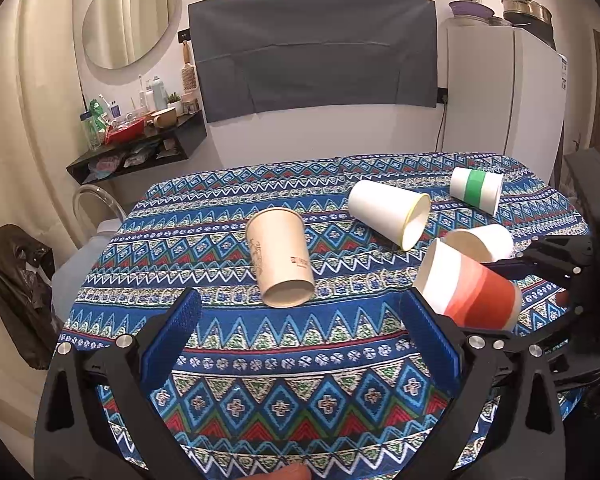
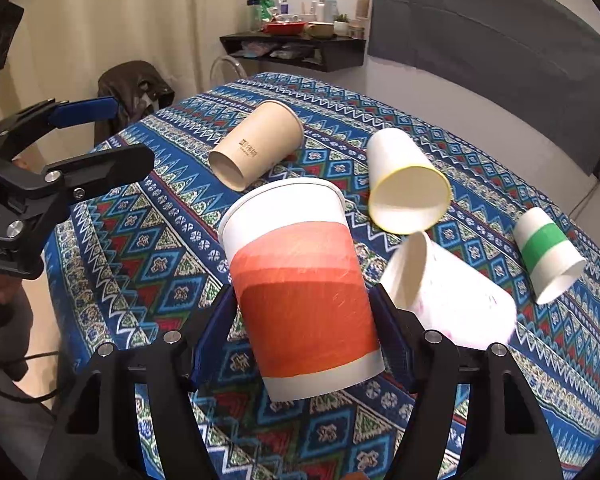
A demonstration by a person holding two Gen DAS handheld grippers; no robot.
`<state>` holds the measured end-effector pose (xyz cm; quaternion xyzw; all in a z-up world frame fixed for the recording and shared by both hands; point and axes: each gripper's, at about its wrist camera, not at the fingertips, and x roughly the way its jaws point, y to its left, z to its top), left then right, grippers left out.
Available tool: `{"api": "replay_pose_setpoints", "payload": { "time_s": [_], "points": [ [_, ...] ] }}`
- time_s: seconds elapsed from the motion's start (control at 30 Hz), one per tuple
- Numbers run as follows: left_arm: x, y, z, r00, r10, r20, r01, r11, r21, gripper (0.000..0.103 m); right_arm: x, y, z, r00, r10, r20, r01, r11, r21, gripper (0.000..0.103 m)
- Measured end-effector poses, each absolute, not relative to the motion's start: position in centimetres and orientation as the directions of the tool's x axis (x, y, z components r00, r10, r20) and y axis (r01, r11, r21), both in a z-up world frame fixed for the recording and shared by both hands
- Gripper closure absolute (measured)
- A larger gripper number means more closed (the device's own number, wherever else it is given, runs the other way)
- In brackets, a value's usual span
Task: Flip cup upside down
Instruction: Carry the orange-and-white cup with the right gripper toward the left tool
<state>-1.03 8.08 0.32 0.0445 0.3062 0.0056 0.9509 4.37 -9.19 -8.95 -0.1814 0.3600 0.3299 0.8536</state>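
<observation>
The right gripper point(image 2: 306, 320) is clamping the red cup point(image 2: 300, 280) across its lower body, one blue pad on each side, and is holding it clear of the worktop point(image 2: 140, 240). In the right wrist view the cup's open rim is pointing away from the camera and its base is nearest the gripper. In the left wrist view the same red cup point(image 1: 470, 286) is lying tilted in the air, rim toward the middle of the worktop, base toward the right gripper point(image 1: 540, 264). So the grasp and lift appear done, and the turning step is in hand; the cup is not yet upside down.

The left gripper point(image 1: 300, 344) is spread wide and gripping nothing, hovering over the patterned cloth with the tan cup point(image 1: 280, 256) lying on its side just beyond its fingers.

Four other cups are lying tipped over: the tan one, a yellow-rimmed cup point(image 2: 408, 184), a white cup point(image 2: 448, 300) just beside the right gripper's finger, and a green-banded cup point(image 2: 548, 252) further off.

The next move probably calls for rolling the wrist until the rim is facing down, then lowering it flat onto a bare patch of cloth, keeping away from the white cup, which is crowding the right side.
</observation>
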Motion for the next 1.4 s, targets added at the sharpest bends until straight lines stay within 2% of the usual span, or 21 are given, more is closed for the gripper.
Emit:
{"api": "replay_pose_setpoints", "payload": {
  "time_s": [0.17, 0.23, 0.27, 0.5, 0.87, 1.2, 1.4],
  "points": [
    [-0.5, 8.6, -0.3, 0.796, 0.042, -0.604, 0.015, 0.996, 0.09, 0.006, 5.3, -8.1, -9.9, 0.505, 0.42, -0.754, -0.702, 0.708, -0.076, 0.037],
    [-0.3, 8.8, -0.6, 0.79, 0.05, -0.611, 0.012, 0.995, 0.097, 0.006, 5.5, -7.8, -10.2, 0.497, 0.408, -0.766, -0.7, 0.71, -0.077, 0.018],
    [-0.3, 8.8, -0.7, 0.788, 0.05, -0.613, 0.012, 0.995, 0.097, 0.006, 5.6, -7.8, -10.2, 0.501, 0.401, -0.767, -0.695, 0.714, -0.082, 0.017],
    [-0.4, 8.9, -0.8, 0.785, 0.04, -0.618, 0.017, 0.996, 0.087, 0.006, 5.3, -8.7, -9.3, 0.519, 0.397, -0.757, -0.684, 0.724, -0.09, 0.017],
    [-1.6, 7.0, -0.5, 0.784, 0.03, -0.62, 0.045, 0.994, 0.105, 0.006, 2.1, -11.2, -6.3, 0.582, 0.432, -0.689, -0.686, 0.716, -0.131, 0.016],
    [-1.1, 3.4, -1.9, 0.741, 0.015, -0.671, 0.11, 0.983, 0.144, 0.006, 1.1, -15.1, -6.8, 0.598, 0.413, -0.687, -0.663, 0.736, -0.135, 0.016],
    [-0.3, 1.1, -2.0, 0.721, 0.002, -0.693, 0.12, 0.984, 0.128, 0.006, 0.7, -18.3, -7.4, 0.601, 0.405, -0.69, -0.642, 0.758, -0.115, 0.015]
  ]
}}
